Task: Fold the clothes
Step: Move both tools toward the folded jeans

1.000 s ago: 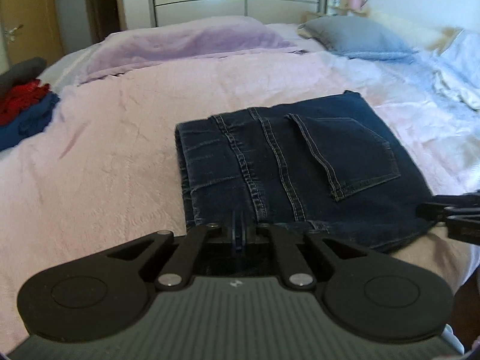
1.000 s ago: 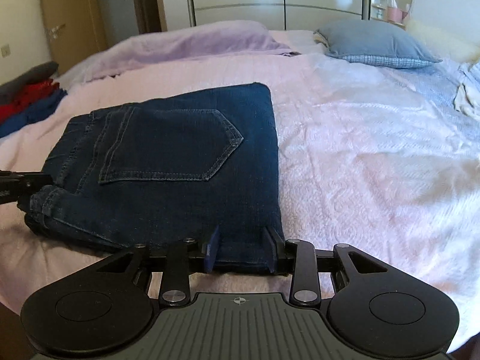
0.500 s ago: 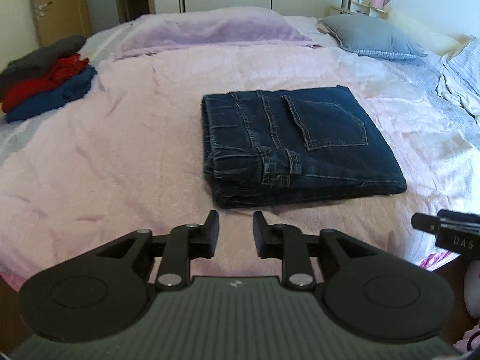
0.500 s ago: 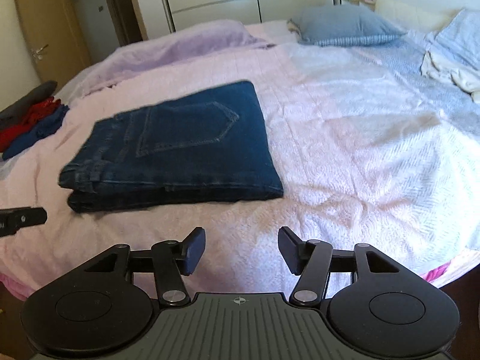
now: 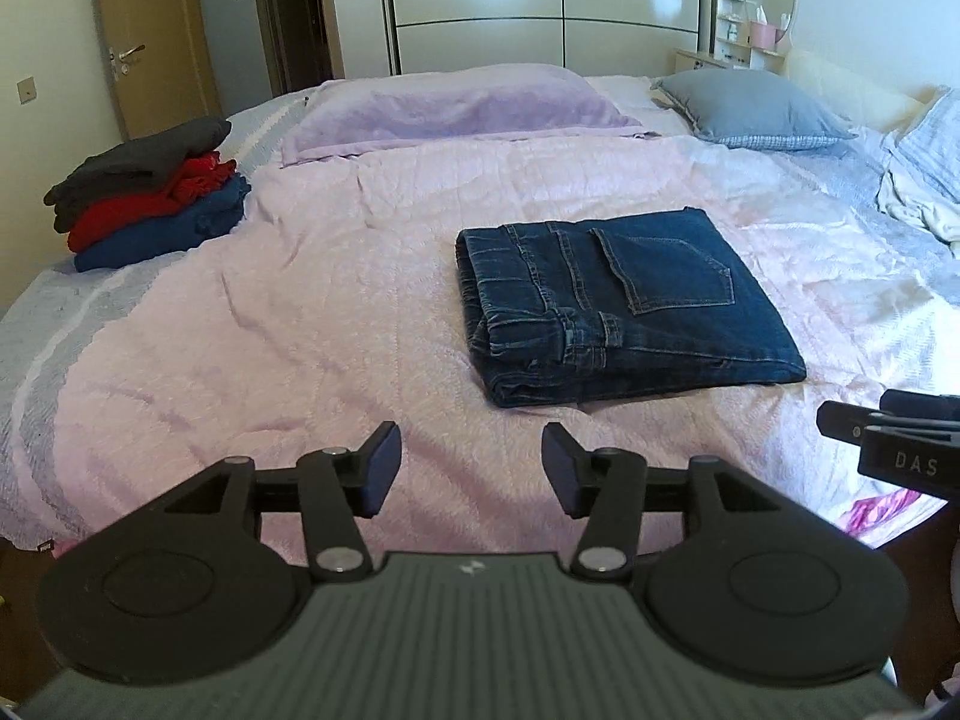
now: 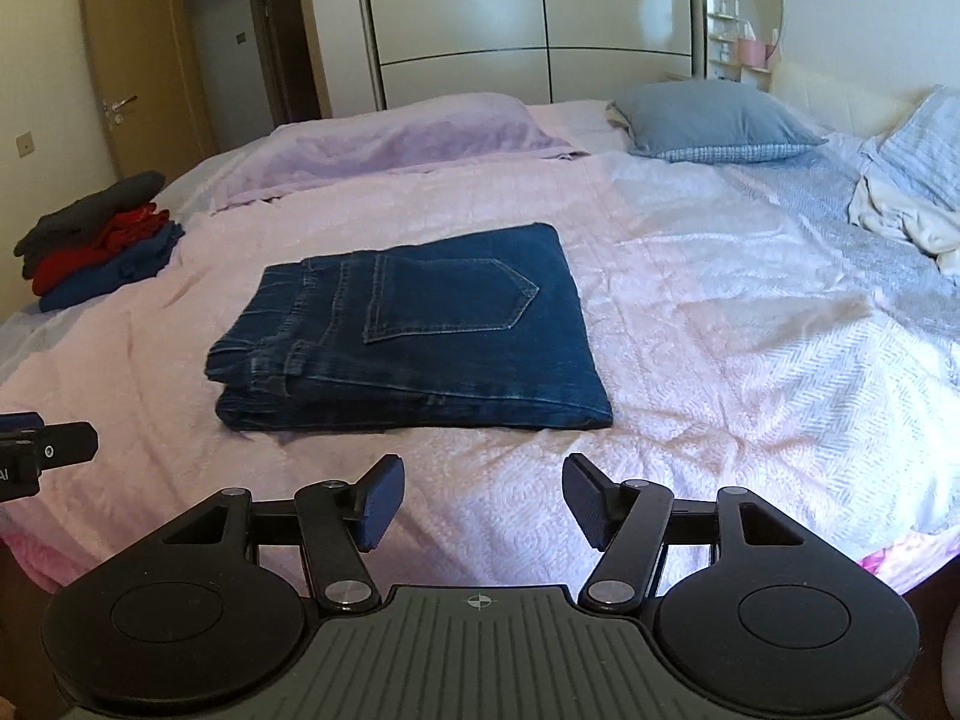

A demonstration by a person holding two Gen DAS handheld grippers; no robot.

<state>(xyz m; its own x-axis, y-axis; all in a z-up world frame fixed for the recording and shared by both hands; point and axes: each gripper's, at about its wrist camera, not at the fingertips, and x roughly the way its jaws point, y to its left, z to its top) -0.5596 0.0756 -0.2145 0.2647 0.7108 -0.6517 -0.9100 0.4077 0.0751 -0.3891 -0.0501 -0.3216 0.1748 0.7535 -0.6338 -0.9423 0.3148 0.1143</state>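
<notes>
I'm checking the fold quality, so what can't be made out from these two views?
- Jeans: underside and inner layers, hidden by the top fold, in both views.
- Stack: number of garments unclear, too small and far in both views.
- Right gripper: cut off by the left view's edge.
- White cloth: partly cut off at the right edge.

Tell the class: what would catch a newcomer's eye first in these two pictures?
A pair of dark blue jeans, folded into a neat rectangle, lies in the middle of the pink bedspread. Both the left gripper and the right gripper are open, short of the jeans and not touching them. At the far left of the bed sits a stack of folded clothes, grey on red on blue.
</notes>
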